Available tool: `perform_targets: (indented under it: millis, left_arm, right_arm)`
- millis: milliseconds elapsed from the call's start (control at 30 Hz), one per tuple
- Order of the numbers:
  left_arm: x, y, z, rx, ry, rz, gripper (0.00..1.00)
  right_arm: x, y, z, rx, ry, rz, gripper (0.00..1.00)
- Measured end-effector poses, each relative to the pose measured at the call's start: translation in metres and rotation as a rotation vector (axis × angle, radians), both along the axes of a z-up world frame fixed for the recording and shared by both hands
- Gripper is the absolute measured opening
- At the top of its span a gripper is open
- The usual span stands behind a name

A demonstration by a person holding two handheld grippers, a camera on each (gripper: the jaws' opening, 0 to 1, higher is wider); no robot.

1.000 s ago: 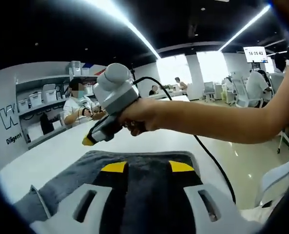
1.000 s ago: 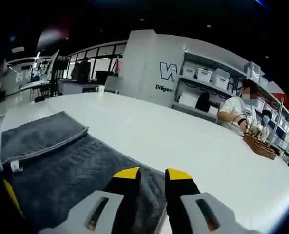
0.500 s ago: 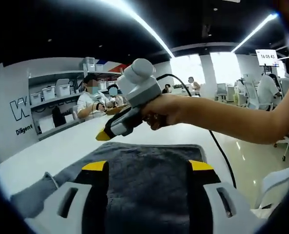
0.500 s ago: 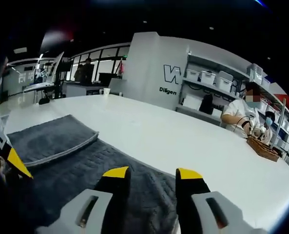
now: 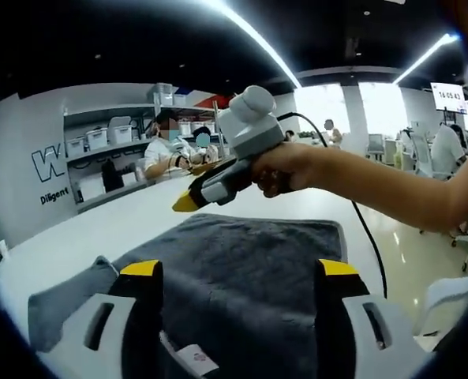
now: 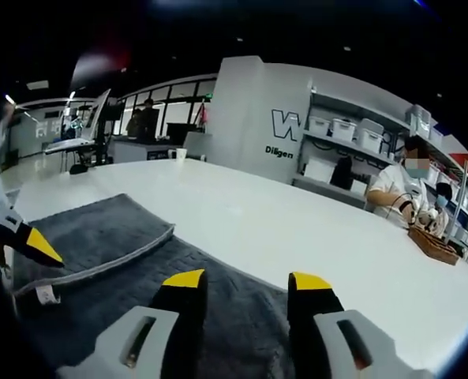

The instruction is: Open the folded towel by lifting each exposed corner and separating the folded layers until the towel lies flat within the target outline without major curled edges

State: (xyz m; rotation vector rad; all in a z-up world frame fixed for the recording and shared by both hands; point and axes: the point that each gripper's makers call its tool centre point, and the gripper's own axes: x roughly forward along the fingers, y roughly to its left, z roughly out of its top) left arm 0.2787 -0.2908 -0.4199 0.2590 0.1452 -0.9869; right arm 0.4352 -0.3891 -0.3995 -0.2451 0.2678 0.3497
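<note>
A dark grey towel (image 5: 249,253) lies on the white table (image 5: 99,229), with a folded flap (image 5: 64,304) at its left and a white label (image 5: 196,359) near my jaws. My left gripper (image 5: 240,270) hovers low over the towel, open wide, with nothing between its jaws. A hand holds my right gripper (image 5: 188,203) above the towel's far edge. In the right gripper view the right gripper (image 6: 248,279) is open over the towel (image 6: 218,308). A folded upper layer (image 6: 91,237) lies to its left. The left gripper's yellow tip (image 6: 41,246) and a label (image 6: 44,294) show at the left.
The white table (image 6: 297,229) stretches far beyond the towel. People sit at its far side beside a brown basket (image 6: 435,241). A cup (image 6: 177,154) stands at the far end. Shelves with white bins (image 5: 99,138) line the wall. A black cable (image 5: 368,245) trails from the right gripper.
Both grippers' jaws have spread wider apart. The left gripper view has shifted back, bringing the white label and more of the folded flap into sight. The right gripper's hand sits slightly further right.
</note>
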Motion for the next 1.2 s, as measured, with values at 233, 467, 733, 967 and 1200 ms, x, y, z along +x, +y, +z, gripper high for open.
perform_targets:
  millis: [233,467,733,967,1200]
  left_arm:
    - [0.003,0.028,-0.011,0.018,0.023,0.05,0.77]
    - [0.002,0.046,-0.023,0.044,0.049,0.072,0.76]
    - [0.001,0.056,-0.03,0.049,0.075,0.081,0.75]
    - [-0.003,0.063,-0.032,0.058,0.081,0.079,0.69]
    - [-0.006,0.071,-0.033,0.053,0.096,0.08,0.62]
  right_arm:
    - [0.001,0.013,0.0,0.005,-0.004,0.025,0.4]
    - [0.003,0.032,-0.004,0.017,0.005,0.052,0.43]
    - [0.007,0.047,-0.008,0.02,0.016,0.077,0.43]
    - [0.009,0.064,-0.011,0.038,0.026,0.107,0.45]
    - [0.012,0.087,-0.018,0.053,0.048,0.143,0.45]
